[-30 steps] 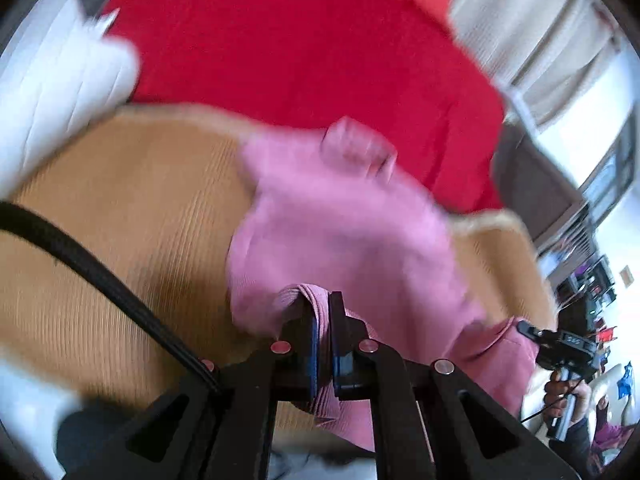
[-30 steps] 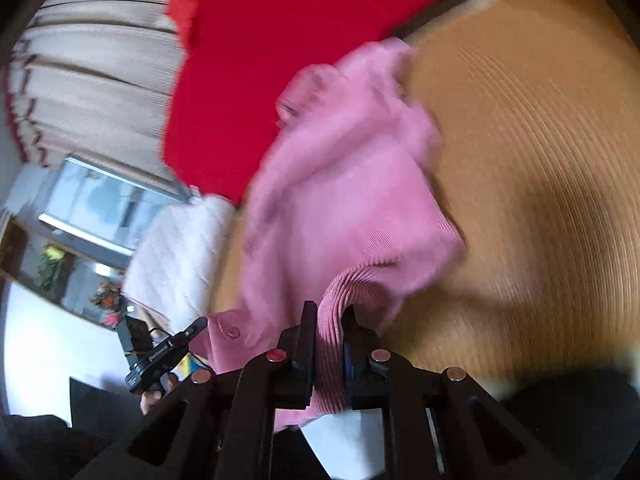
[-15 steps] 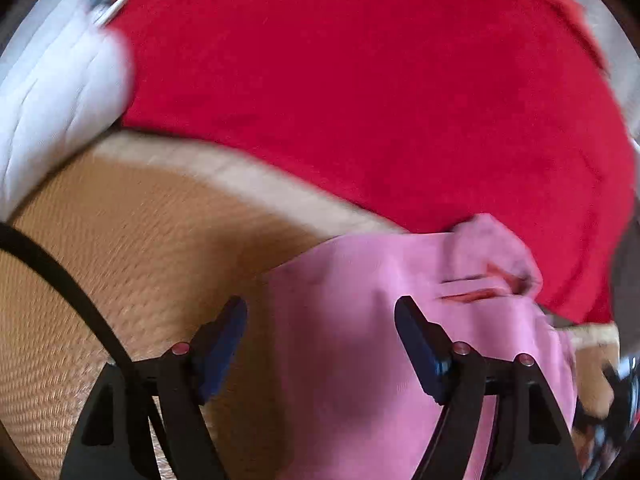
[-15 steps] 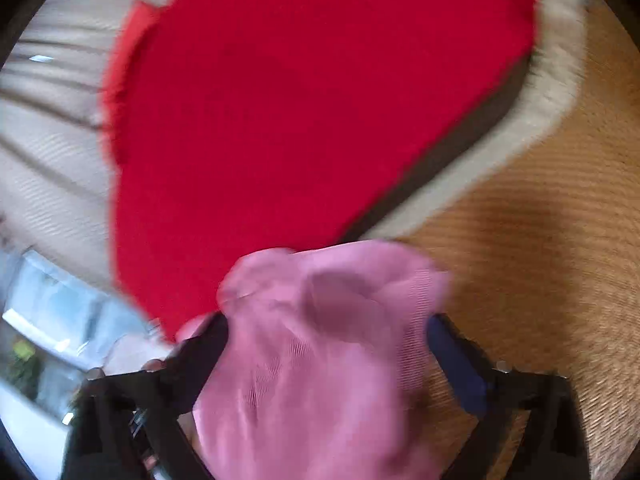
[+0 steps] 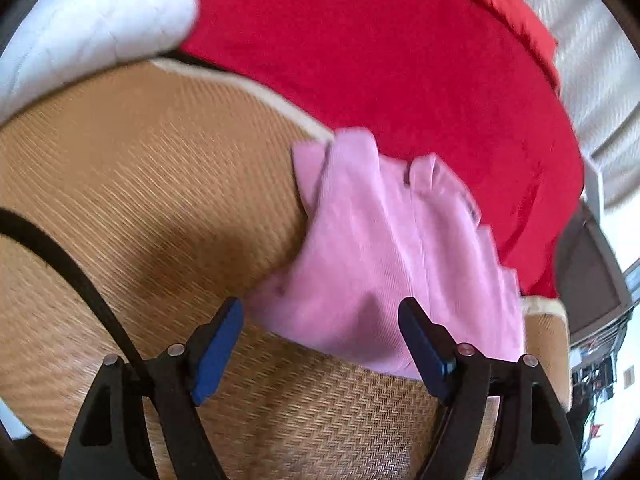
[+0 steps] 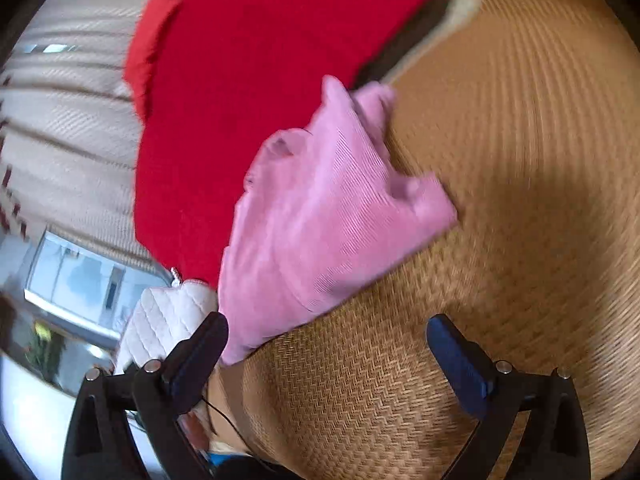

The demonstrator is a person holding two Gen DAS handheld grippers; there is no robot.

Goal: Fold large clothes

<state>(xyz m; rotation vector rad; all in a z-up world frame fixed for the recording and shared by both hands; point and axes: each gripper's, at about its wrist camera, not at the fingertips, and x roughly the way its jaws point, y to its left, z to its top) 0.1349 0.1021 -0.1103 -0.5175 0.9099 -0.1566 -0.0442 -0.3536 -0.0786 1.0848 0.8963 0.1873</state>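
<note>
A pink ribbed garment (image 5: 392, 248) lies folded in a loose bundle on a woven straw mat (image 5: 140, 200), its far edge reaching the red blanket (image 5: 380, 48). It also shows in the right wrist view (image 6: 320, 216). My left gripper (image 5: 324, 344) is open and empty, its blue pads just short of the garment's near edge. My right gripper (image 6: 332, 360) is open and empty, with the garment's near corner beside its left finger (image 6: 196, 356).
The red blanket (image 6: 260, 60) covers the bed beyond the mat (image 6: 500, 240). A white quilted pillow (image 5: 80, 20) lies at the far left, also seen in the right wrist view (image 6: 168, 316). Curtains (image 6: 68, 120) hang behind. A black cable (image 5: 72, 276) crosses the left view.
Both grippers were shut on the pink garment a second ago. They opened, let it drop onto the mat, and have drawn back from it.
</note>
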